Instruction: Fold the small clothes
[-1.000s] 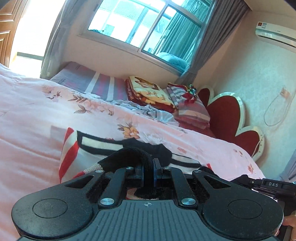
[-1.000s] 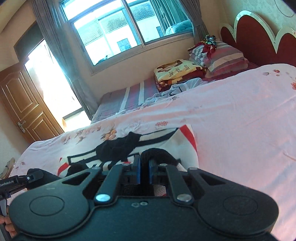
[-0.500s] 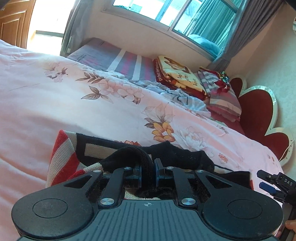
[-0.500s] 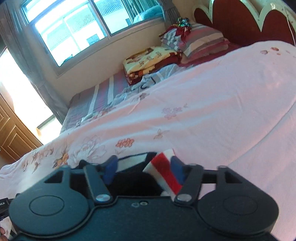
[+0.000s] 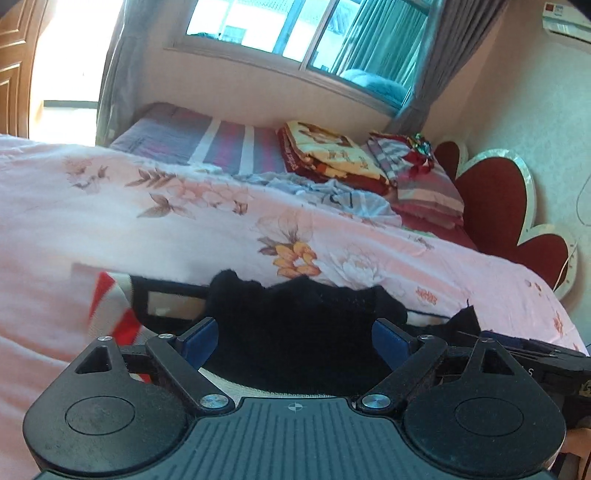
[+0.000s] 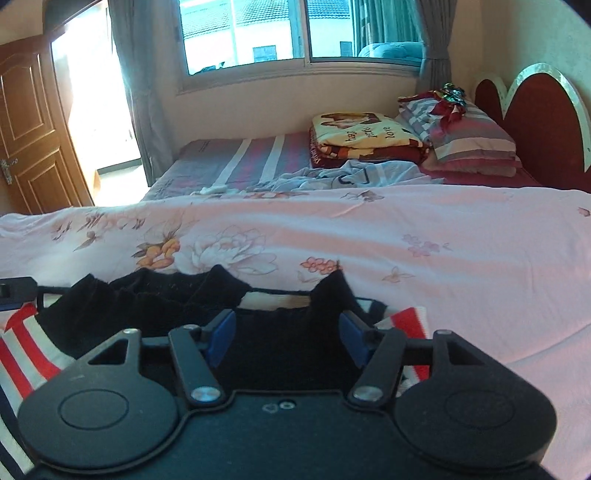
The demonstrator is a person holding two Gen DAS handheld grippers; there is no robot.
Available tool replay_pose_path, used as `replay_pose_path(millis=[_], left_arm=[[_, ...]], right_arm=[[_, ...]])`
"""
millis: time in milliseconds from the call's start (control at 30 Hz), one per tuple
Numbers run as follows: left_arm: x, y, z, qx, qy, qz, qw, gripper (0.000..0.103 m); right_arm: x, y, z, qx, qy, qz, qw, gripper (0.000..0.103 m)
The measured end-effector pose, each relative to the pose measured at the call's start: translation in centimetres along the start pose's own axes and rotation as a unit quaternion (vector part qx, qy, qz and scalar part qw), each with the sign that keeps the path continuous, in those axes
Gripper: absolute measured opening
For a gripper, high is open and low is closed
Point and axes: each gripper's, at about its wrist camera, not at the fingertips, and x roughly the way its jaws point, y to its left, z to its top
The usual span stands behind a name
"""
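A small black, red and white striped garment [image 5: 303, 314] lies folded on the pink floral bedspread [image 5: 184, 221]. It also shows in the right wrist view [image 6: 155, 306]. My left gripper [image 5: 295, 338] is open, its blue pads [image 5: 201, 334] on either side of the black fabric, holding nothing. My right gripper [image 6: 286, 334] is open too, over the black edge of the garment, with red stripes [image 6: 410, 321] to its right. The right gripper's body [image 5: 546, 362] shows at the lower right of the left wrist view.
Behind the bedspread [image 6: 406, 229] lie a crumpled light-blue garment [image 6: 354, 177], a folded yellow-red blanket [image 6: 362, 133] and striped pillows [image 6: 469, 136] by the red headboard [image 6: 543, 114]. A window [image 6: 295, 33] and a wooden door [image 6: 29, 125] are beyond.
Both grippers let go of the garment: the right opened half a second ago, the left opened just now. The folded black edge now lies on the garment.
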Motion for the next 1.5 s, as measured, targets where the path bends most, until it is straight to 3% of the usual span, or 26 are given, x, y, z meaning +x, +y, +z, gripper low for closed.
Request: replay_pose_path(millis=[133, 200, 267, 367, 467, 567, 667, 733, 833, 933, 1100, 1267, 1500], left_arm=[[3.1, 1.8, -0.7, -0.02, 0.028, 0.05, 0.9981, 0.089], [3.0, 2.2, -1.0, -0.001, 0.017, 0.064, 0.9978, 0.074], [2.7, 2.1, -1.3, 0.018, 0.015, 0.065, 0.9976, 0.073], [2.0, 2.1, -1.6, 0.023, 0.011, 0.067, 0.9974, 0.072], [0.0, 1.5, -1.8, 0.017, 0.001, 0.063, 0.9979, 0.072], [-2.6, 0.1, -2.4, 0.032, -0.01, 0.029, 0.999, 0.072], [-3.7, -1.5, -3.7, 0.053, 0.006, 0.009, 0.9986, 0.072], [-3.8, -1.8, -4.9, 0.052, 0.025, 0.015, 0.9982, 0.072], [-4.0, -0.5, -6.7, 0.047, 0.032, 0.035, 0.9978, 0.072], [-5.0, 0.1, -7.8, 0.083, 0.019, 0.049, 0.9952, 0.072], [-6.5, 1.0, -8.2, 0.075, 0.02, 0.059, 0.9952, 0.072], [-8.0, 0.5, -8.1, 0.056, 0.025, 0.081, 0.9948, 0.072], [-9.9, -2.3, -8.4, 0.06, 0.021, 0.055, 0.9965, 0.072]], right_arm=[[2.0, 0.2, -0.5, -0.022, 0.022, -0.031, 0.999, 0.06], [2.8, -1.3, -0.9, -0.023, 0.031, -0.055, 0.998, 0.053], [3.2, -2.6, -1.7, -0.037, 0.027, -0.077, 0.996, 0.05], [3.0, -3.2, -2.2, -0.036, 0.025, -0.092, 0.995, 0.053], [1.7, -3.5, -1.7, -0.008, 0.026, -0.084, 0.996, 0.05], [-1.7, -1.2, -1.8, -0.035, -0.005, -0.057, 0.998, 0.052], [-4.0, 1.6, -2.6, -0.045, -0.008, -0.01, 0.999, 0.052], [-4.5, 3.5, -3.3, -0.055, 0.004, 0.012, 0.998, 0.052], [-4.3, 5.0, -5.4, -0.086, 0.023, 0.005, 0.996, 0.051], [-4.2, 3.6, -7.3, -0.084, 0.031, -0.008, 0.996, 0.054], [-5.6, 1.4, -7.8, -0.066, 0.028, -0.025, 0.997, 0.055], [-6.8, 1.7, -7.7, -0.05, 0.034, -0.039, 0.997, 0.055], [-10.1, 3.9, -7.9, -0.04, 0.017, -0.009, 0.999, 0.056]])
